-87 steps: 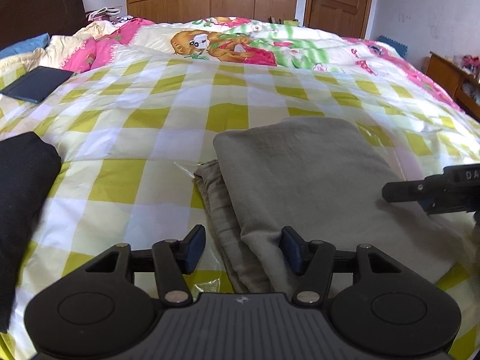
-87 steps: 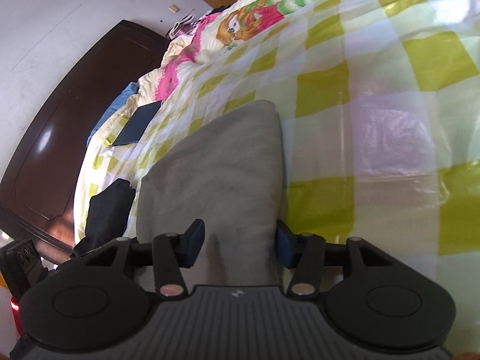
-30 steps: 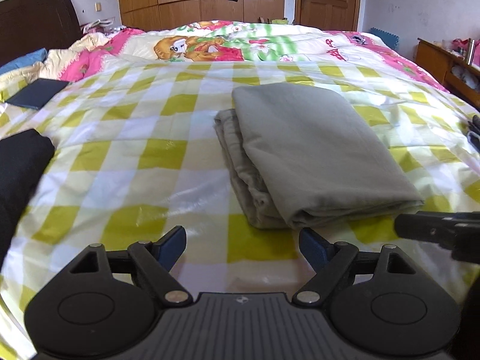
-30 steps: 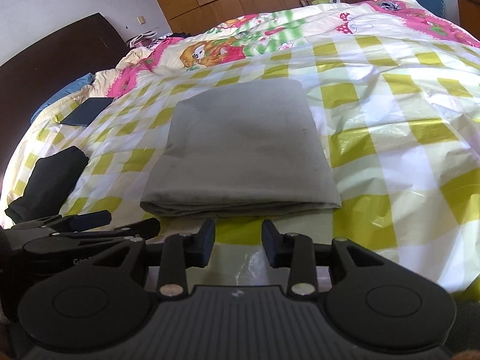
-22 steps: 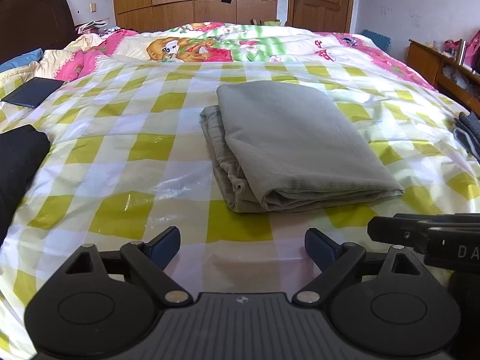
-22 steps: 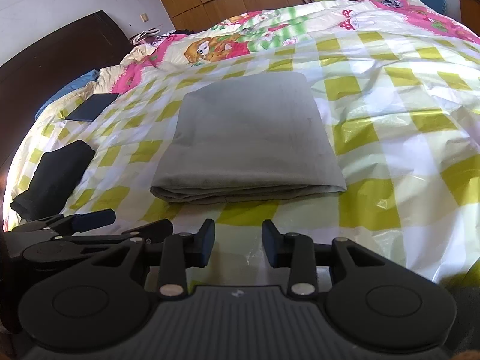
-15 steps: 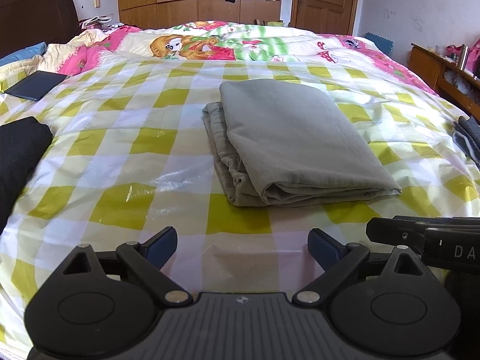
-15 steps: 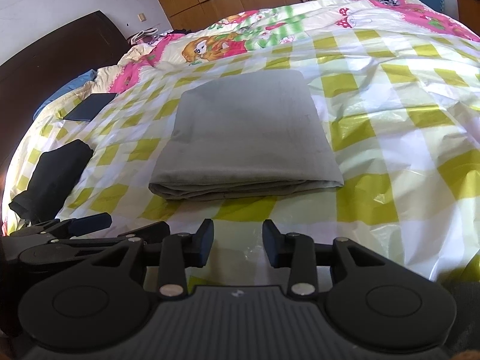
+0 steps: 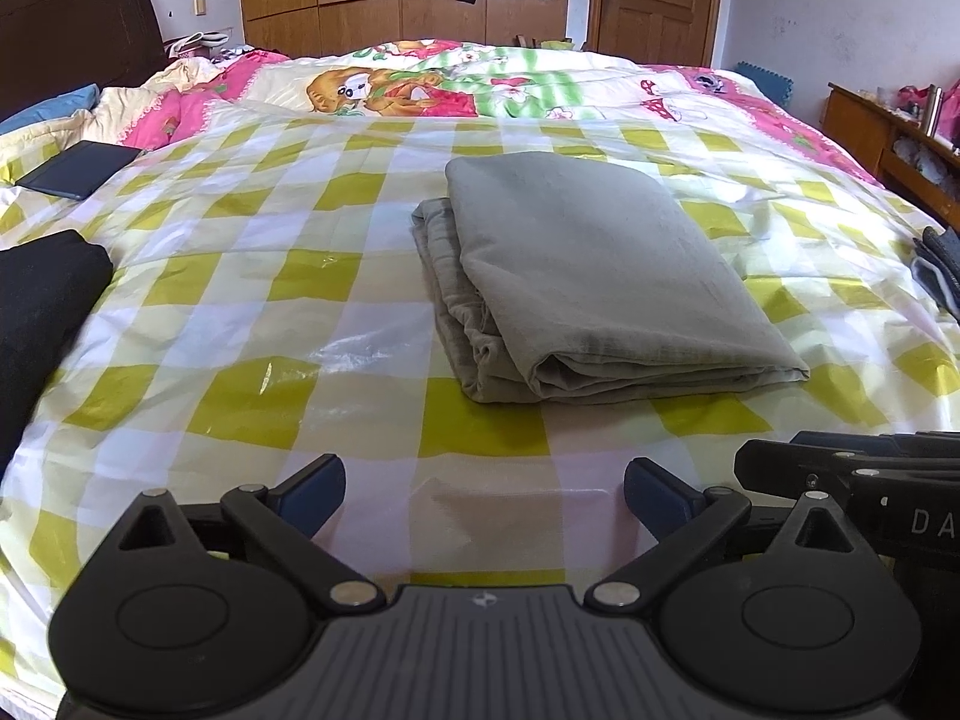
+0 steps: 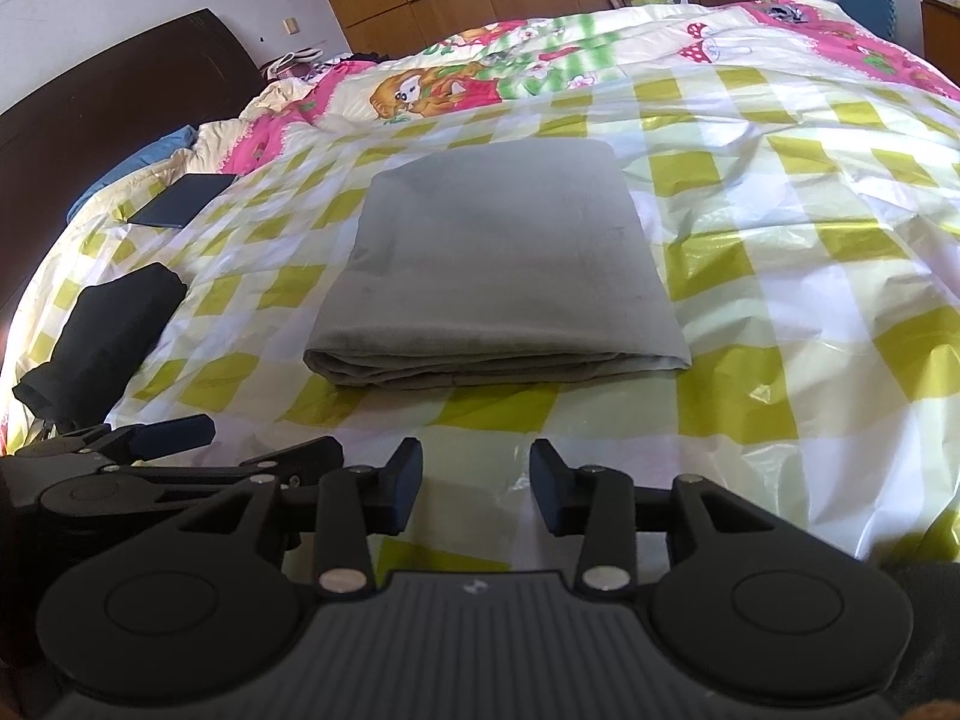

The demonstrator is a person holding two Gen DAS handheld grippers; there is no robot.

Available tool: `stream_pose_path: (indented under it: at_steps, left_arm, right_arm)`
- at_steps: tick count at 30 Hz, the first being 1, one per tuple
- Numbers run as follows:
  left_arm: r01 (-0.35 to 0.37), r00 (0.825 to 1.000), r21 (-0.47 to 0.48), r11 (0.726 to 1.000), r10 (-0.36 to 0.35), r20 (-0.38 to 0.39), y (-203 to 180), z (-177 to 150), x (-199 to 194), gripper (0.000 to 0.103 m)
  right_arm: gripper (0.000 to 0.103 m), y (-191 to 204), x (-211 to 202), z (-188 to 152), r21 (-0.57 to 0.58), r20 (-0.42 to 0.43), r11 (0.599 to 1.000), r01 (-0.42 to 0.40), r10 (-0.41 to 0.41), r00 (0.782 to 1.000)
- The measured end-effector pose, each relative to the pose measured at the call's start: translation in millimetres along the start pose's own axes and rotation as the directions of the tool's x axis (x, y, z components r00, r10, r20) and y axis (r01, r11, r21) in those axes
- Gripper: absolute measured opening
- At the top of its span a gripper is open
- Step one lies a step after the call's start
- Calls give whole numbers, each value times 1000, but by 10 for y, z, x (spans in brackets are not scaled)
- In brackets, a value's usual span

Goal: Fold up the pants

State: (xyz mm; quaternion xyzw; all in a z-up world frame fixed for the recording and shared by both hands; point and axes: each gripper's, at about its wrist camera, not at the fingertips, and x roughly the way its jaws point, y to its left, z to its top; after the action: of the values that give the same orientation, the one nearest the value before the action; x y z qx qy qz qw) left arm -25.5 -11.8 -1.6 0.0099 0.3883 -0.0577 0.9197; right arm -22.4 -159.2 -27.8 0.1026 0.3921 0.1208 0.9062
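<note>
The grey pants (image 9: 588, 276) lie folded into a flat stacked rectangle on the yellow-and-white checked sheet (image 9: 252, 276). They also show in the right wrist view (image 10: 498, 276). My left gripper (image 9: 485, 495) is open wide and empty, held back from the near edge of the pants. My right gripper (image 10: 475, 489) is open with a narrower gap, empty, also short of the pants. The right gripper's side shows at the lower right of the left wrist view (image 9: 852, 468). The left gripper shows at the lower left of the right wrist view (image 10: 150, 450).
A black folded garment (image 9: 42, 300) lies at the left on the bed, also in the right wrist view (image 10: 102, 336). A dark flat case (image 9: 78, 168) lies far left. Dark clothing (image 9: 939, 264) sits at the right edge. A cartoon quilt (image 9: 432, 84), wardrobe and door stand behind.
Both grippers have drawn back from the folded pants, which now lie farther ahead and untouched. The left gripper's jaws have opened wider.
</note>
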Motion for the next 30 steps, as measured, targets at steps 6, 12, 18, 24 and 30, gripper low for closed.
stream_pose_path:
  at_steps: [6,12,18,24,30]
  left_arm:
    - [1,1000,7,1000,-1,-3,-8,-2,-15,103]
    - [-2,1000,4,1000,2,2,0,-3,-31,103]
    - [-8,1000,6,1000,8,-2,3,-5,-33,103]
    - [-10,1000,5,1000,10,-10,3,-10,-26,103]
    - [-10,1000,5,1000,10,-12,10,-13,-23,103]
  right_arm:
    - [42,8,-5,-10,-5,-3,1000,3,-3,1000]
    - [43,3,-4,-12,-8,-4,1000,2,-2,1000]
    - [43,2,-2,-16,-7,-8,1000,3,-3,1000]
    - [44,6,4,-25,-8,-11,1000,4,-4,1000]
    - [44,8,4,-27,-8,-11,1000,4,-4,1000]
